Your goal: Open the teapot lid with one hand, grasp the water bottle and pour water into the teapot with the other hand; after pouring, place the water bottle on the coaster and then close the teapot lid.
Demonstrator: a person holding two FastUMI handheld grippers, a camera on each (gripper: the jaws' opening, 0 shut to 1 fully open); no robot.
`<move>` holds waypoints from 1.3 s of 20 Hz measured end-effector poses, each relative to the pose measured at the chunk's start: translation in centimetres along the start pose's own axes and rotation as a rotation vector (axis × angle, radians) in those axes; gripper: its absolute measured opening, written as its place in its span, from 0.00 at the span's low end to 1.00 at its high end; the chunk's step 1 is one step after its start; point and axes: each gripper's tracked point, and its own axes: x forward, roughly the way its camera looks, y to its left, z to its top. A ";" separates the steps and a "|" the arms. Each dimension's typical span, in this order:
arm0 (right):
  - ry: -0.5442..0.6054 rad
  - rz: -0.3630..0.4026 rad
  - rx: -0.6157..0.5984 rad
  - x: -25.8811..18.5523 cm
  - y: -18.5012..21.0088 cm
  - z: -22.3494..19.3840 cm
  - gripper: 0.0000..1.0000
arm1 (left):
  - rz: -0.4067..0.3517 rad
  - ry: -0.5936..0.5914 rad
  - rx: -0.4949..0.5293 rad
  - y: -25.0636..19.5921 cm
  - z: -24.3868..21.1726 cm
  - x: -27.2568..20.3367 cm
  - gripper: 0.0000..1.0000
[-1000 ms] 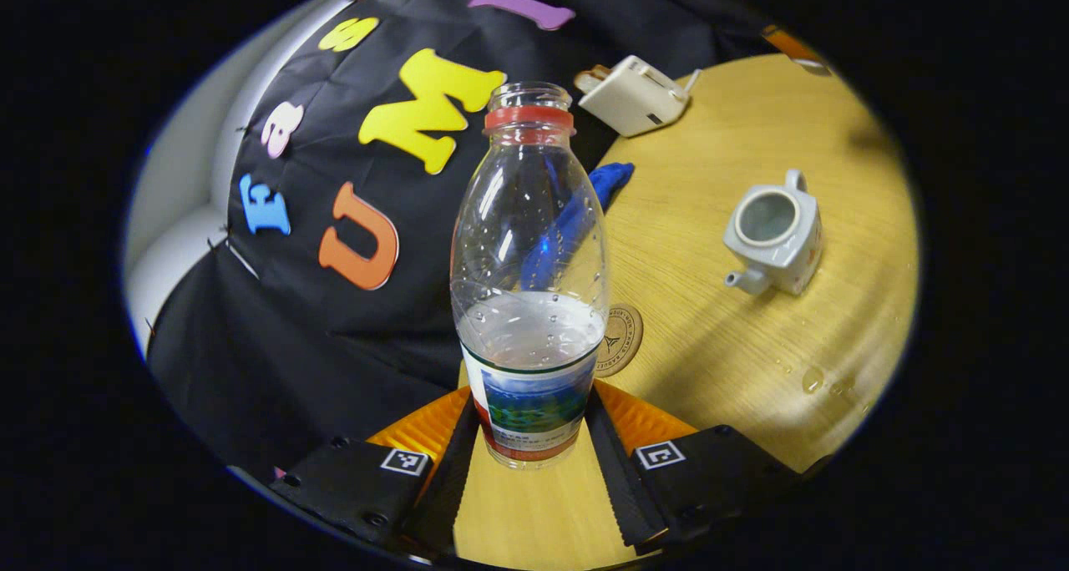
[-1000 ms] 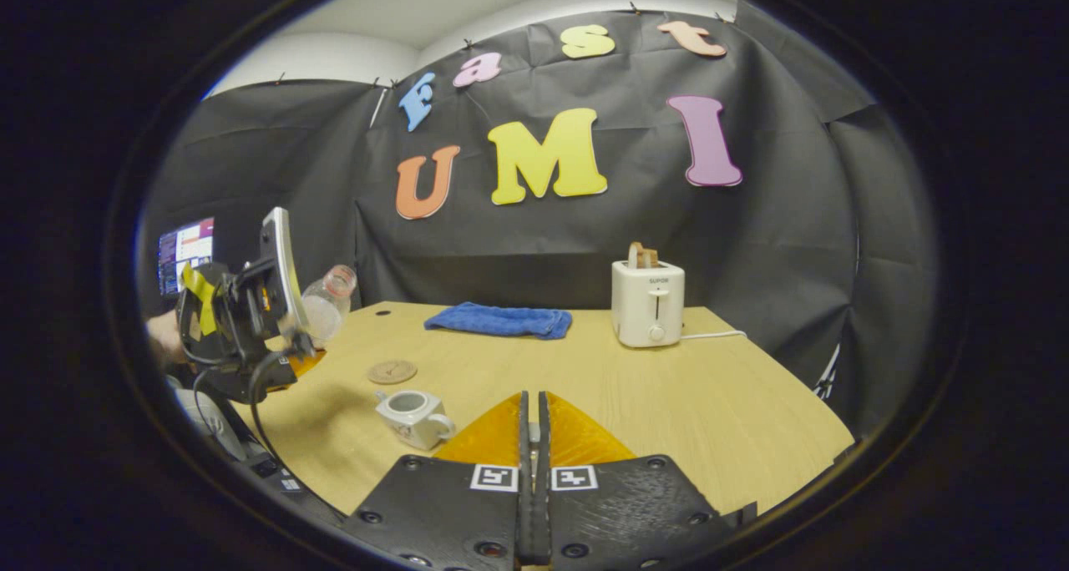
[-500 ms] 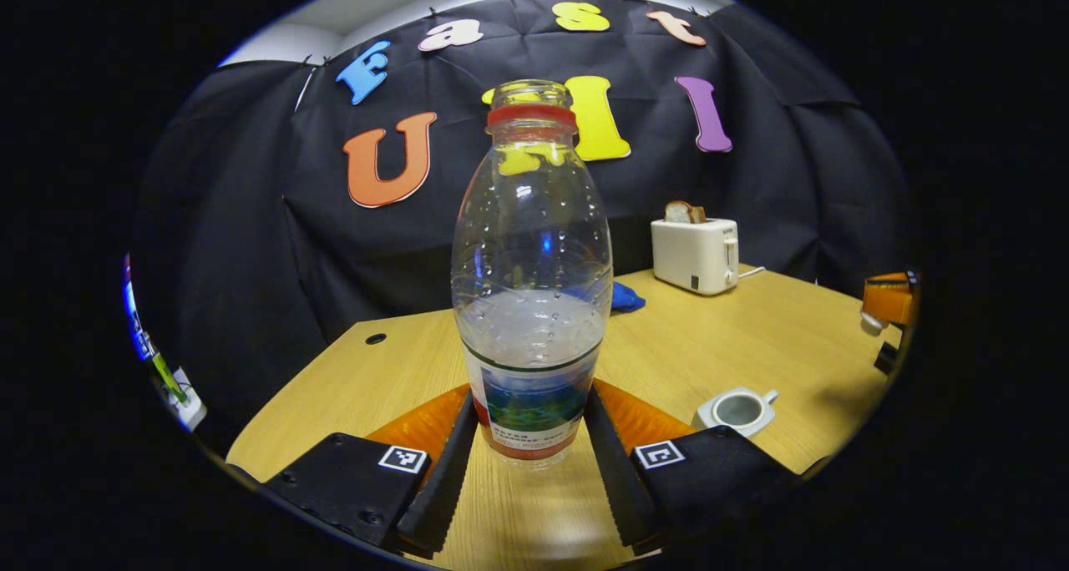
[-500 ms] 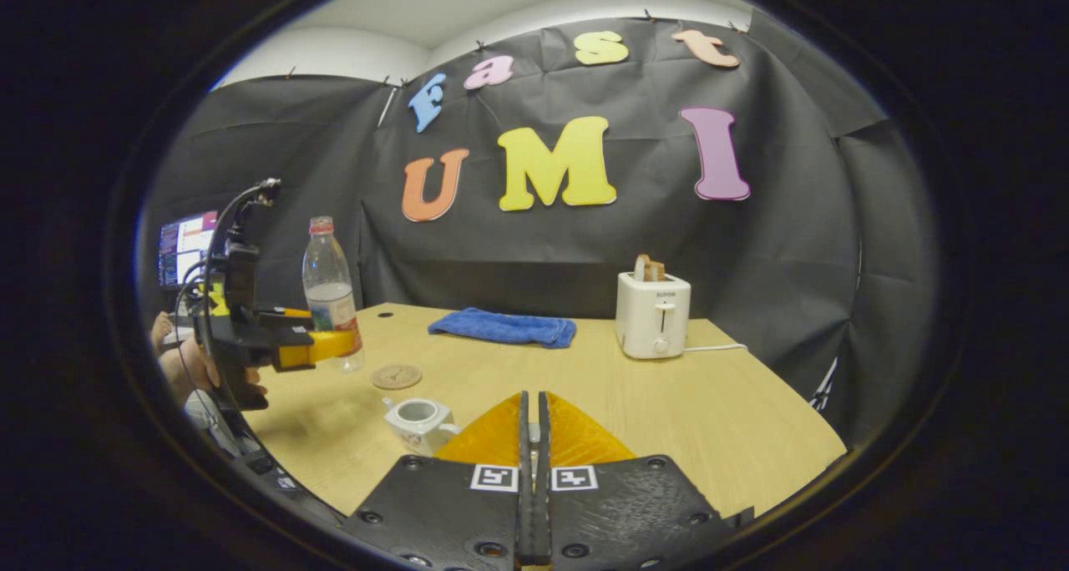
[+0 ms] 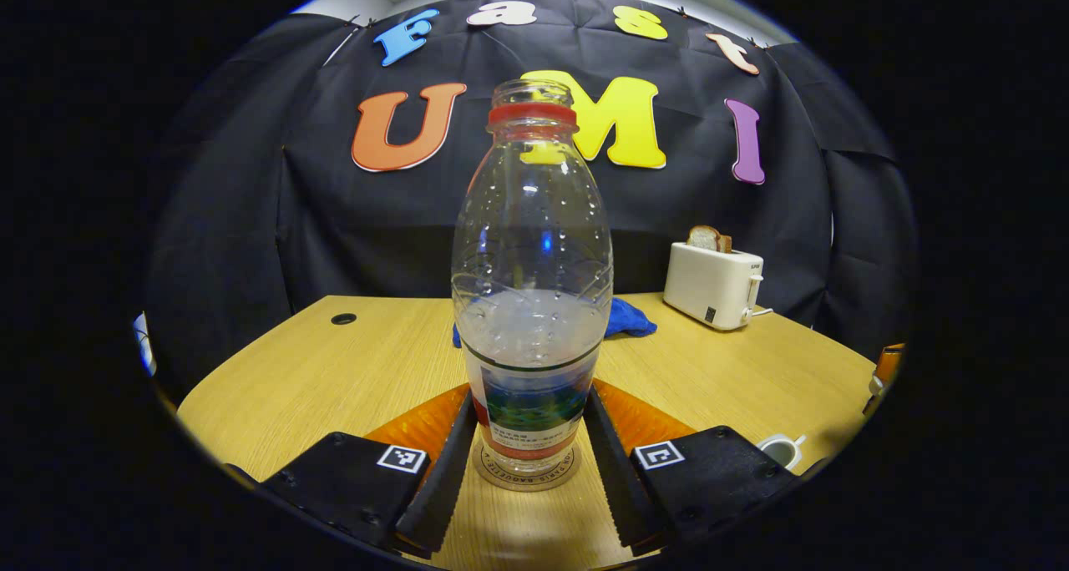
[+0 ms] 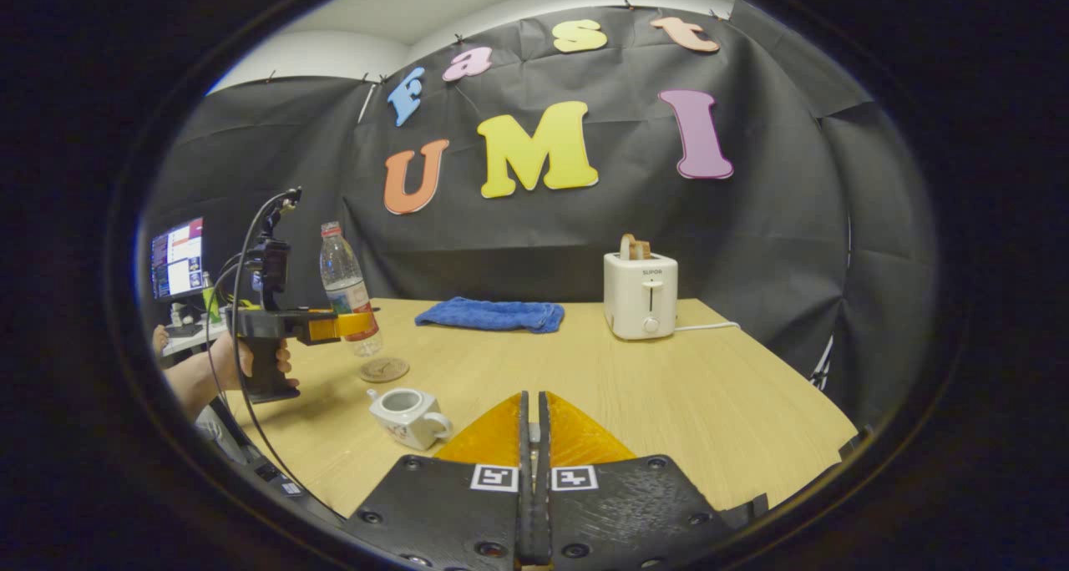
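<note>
Swung back upright since a second ago: bottle (image 5: pixel 529 304), then tipped over toward the teapot, now vertical and lowered onto or just over the coaster (image 5: pixel 525 473), whose rim peeks out beneath the base. Cannot tell whether base and coaster touch. Left gripper (image 5: pixel 529 471) fingers still pinching bottle low on the label, one finger each side. Water roughly at mid-height; neck uncapped. Reads as pouring finished, placing step nearly done; release next, probably.

Teapot (image 6: pixel 407 416) open on the desk (image 6: pixel 668 404), near the coaster, spout toward the left gripper (image 6: pixel 334 327), lid not on. Right gripper (image 6: pixel 532 487) fingers pressed together; a small thing may sit between the tips, possibly the lid, too hidden to tell. Hovers back from the teapot, much as half a second ago. Lid closing still to do.

Count:
- bottle, one
- coaster, one
- teapot, one
- grippers, two
- blue cloth (image 6: pixel 491 313), one, at the back of the desk
- toaster (image 6: pixel 640 294), one, bread in the slot, right of the cloth
- hand (image 6: pixel 250 362) holding the left gripper, one
- monitor (image 6: pixel 176 256), one, far left
</note>
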 end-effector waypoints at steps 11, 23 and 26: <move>0.017 -0.024 0.001 0.6 -0.5 -0.6 0.00 | -0.015 0.087 -0.022 0.3 -2.8 2.8 0.80; 0.000 0.035 -0.031 1.4 2.9 0.2 0.00 | 0.001 0.168 -0.072 0.3 -4.8 -1.7 0.98; -0.023 0.099 -0.053 2.5 6.0 1.3 0.00 | 0.028 0.138 -0.113 1.4 -4.5 -5.6 0.98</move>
